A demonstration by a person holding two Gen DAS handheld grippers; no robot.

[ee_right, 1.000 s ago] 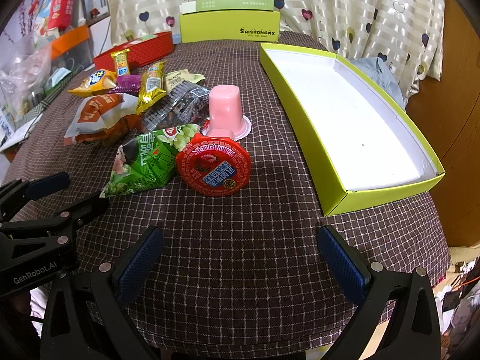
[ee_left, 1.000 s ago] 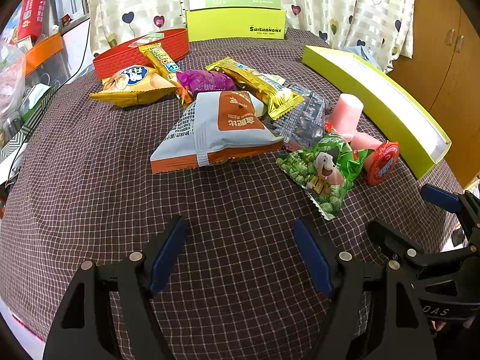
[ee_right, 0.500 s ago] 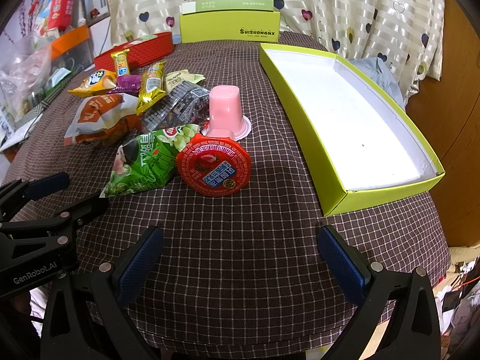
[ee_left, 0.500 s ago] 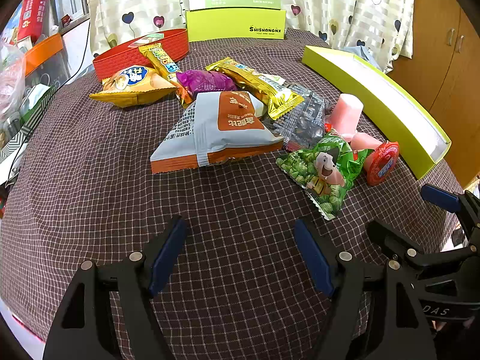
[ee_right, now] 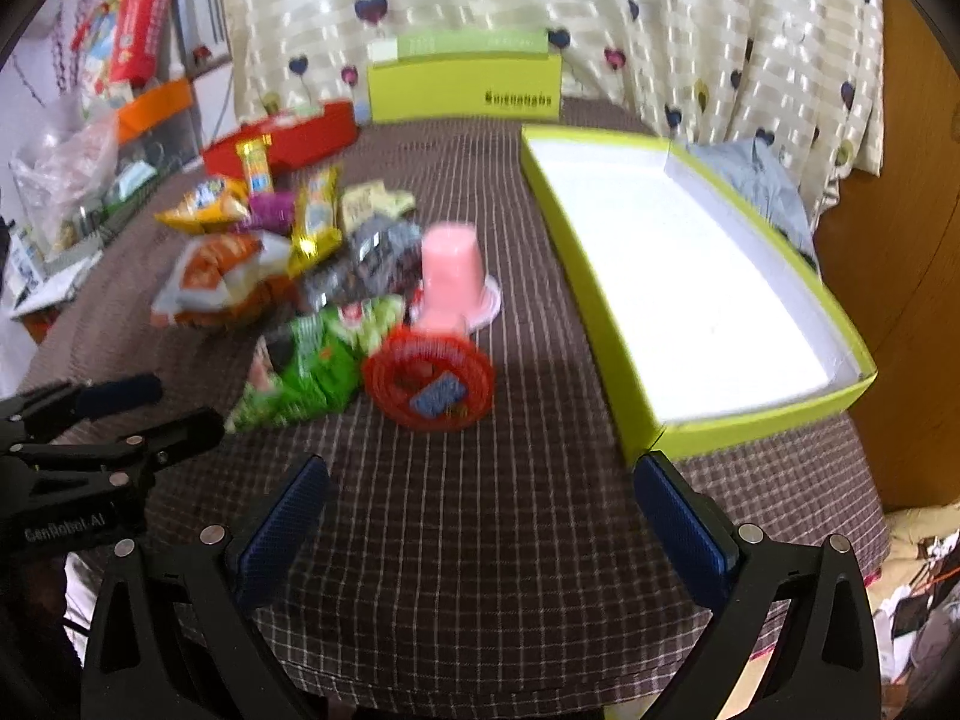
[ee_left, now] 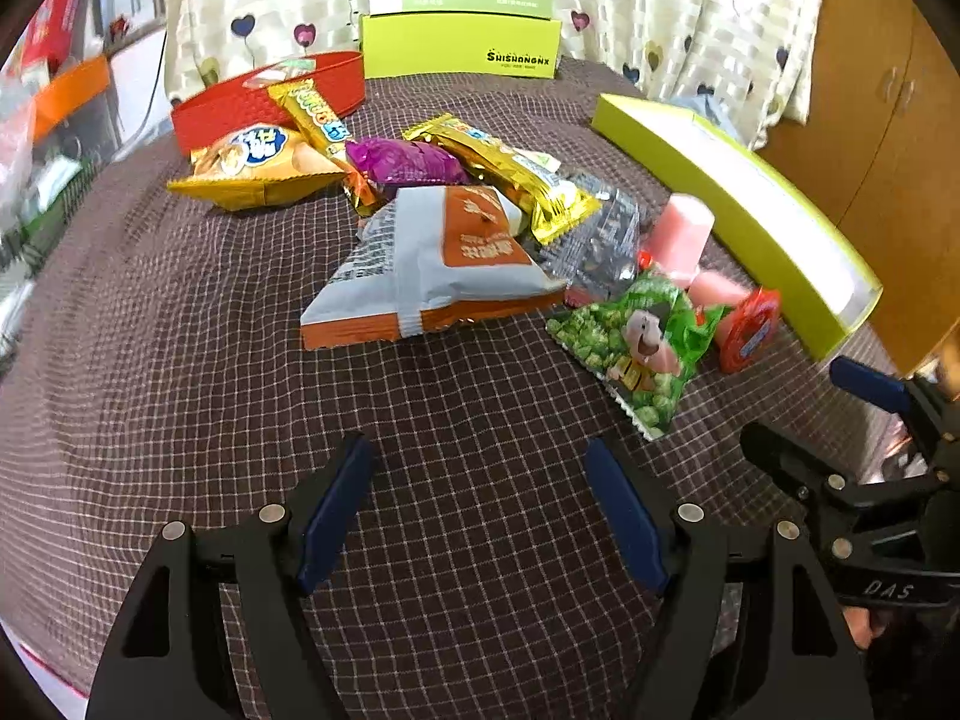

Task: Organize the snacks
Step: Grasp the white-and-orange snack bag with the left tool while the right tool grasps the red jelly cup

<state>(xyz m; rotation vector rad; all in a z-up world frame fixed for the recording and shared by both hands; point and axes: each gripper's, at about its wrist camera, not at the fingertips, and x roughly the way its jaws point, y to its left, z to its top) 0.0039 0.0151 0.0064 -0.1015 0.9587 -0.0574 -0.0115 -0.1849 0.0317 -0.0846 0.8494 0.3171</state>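
Observation:
A heap of snacks lies on the checked tablecloth: a grey-orange bag (ee_left: 438, 258), a green pea bag (ee_left: 636, 348), a red-lidded jelly cup (ee_right: 429, 387) on its side, an upturned pink jelly cup (ee_right: 450, 276), yellow chip bag (ee_left: 258, 168), purple pack (ee_left: 402, 159) and gold bars (ee_left: 510, 174). An open lime-green box (ee_right: 678, 276) with a white inside lies to the right. My left gripper (ee_left: 480, 510) is open and empty, near the table's front. My right gripper (ee_right: 486, 516) is open and empty, in front of the red-lidded cup.
A red basket (ee_left: 270, 90) and an upright lime-green box lid (ee_left: 462, 42) stand at the table's back by the curtain. Shelves with clutter (ee_right: 120, 90) are at the left. A wooden cabinet (ee_left: 888, 138) is at the right.
The right gripper has started moving: its view is now blurred and has shifted a little toward the red-lidded cup. The left gripper has hardly moved. The snacks lie as before.

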